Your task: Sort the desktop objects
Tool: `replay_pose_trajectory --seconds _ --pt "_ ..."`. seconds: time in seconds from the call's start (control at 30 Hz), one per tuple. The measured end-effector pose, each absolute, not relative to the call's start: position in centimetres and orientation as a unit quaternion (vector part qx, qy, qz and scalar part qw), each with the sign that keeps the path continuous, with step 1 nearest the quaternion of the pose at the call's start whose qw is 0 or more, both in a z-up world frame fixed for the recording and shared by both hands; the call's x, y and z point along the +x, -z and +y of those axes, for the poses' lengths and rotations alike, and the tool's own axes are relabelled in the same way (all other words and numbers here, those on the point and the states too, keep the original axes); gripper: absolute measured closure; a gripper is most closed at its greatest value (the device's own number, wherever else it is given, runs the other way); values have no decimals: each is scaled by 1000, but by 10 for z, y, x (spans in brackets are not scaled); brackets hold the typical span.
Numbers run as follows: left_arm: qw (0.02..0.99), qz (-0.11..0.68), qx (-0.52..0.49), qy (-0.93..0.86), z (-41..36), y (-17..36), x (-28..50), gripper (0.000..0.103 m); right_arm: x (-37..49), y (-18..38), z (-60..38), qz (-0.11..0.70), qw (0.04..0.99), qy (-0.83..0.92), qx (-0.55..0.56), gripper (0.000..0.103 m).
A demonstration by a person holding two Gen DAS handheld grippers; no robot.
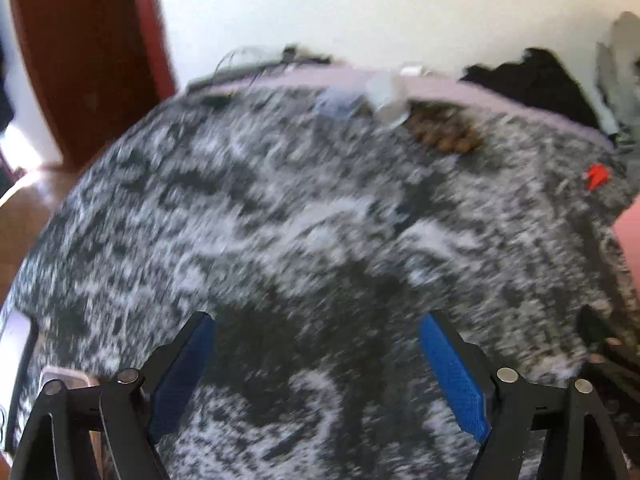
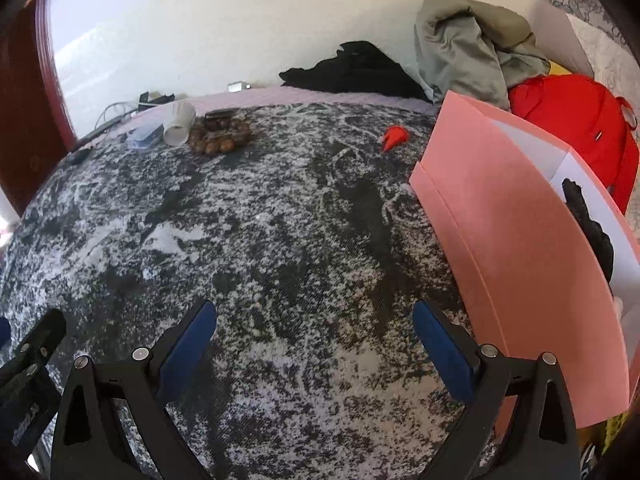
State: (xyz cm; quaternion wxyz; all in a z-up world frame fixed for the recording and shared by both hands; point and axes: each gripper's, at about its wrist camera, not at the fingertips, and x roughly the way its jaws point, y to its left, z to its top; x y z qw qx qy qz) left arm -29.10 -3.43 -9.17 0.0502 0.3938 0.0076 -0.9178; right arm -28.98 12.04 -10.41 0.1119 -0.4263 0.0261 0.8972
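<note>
A string of brown wooden beads [image 2: 219,135] lies at the far side of the black-and-white mottled cloth [image 2: 260,232], beside a white paper cup [image 2: 179,123] on its side and a clear blue plastic case [image 2: 145,136]. A small red object [image 2: 395,137] lies farther right. A pink box [image 2: 516,248] stands at the right. The blurred left wrist view shows the beads [image 1: 444,134], cup [image 1: 390,98], case [image 1: 340,102] and red object [image 1: 597,176]. My left gripper [image 1: 316,364] and right gripper [image 2: 314,344] are both open and empty over the cloth.
Black clothing [image 2: 356,68], a grey garment [image 2: 468,44] and a red bag [image 2: 576,120] are piled at the back right. Cables and a small charger [image 2: 238,86] lie along the far edge. A dark red door frame [image 2: 24,120] is at the left.
</note>
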Motion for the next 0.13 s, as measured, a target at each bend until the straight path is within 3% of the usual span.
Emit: replay_pose_trajectory --seconds 0.13 --pt "52 -8 342 938 -22 75 -281 5 -291 100 125 27 116 -898 -424 3"
